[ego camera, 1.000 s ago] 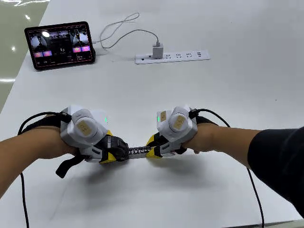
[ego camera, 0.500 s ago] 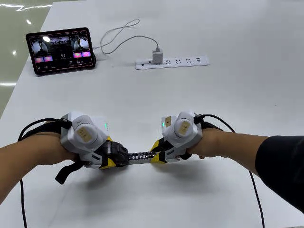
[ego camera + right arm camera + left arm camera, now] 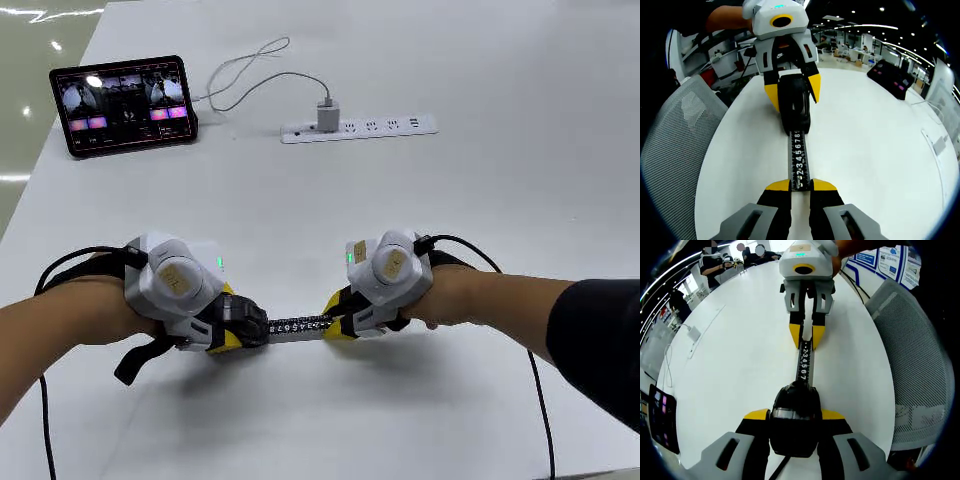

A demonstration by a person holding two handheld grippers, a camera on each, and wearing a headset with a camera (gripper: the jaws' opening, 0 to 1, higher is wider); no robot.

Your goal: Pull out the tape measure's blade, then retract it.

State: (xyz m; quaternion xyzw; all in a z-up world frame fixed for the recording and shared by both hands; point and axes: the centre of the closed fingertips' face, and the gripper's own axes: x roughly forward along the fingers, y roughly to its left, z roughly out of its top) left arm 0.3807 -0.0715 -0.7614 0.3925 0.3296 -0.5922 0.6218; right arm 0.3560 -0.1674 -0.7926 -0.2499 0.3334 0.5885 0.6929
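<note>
more blade out now, right gripper pinching its tip slid toward 3 o'clock, left gripper clamps the tape measure, still mid-pull

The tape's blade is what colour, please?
Blade: black, white numbers; clearest in right gripper view.

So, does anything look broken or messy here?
No, nothing stands out. The left gripper holds the tape measure's case, and the right gripper pinches the end of the blade, which runs straight between them, with no kink or twist.
</note>
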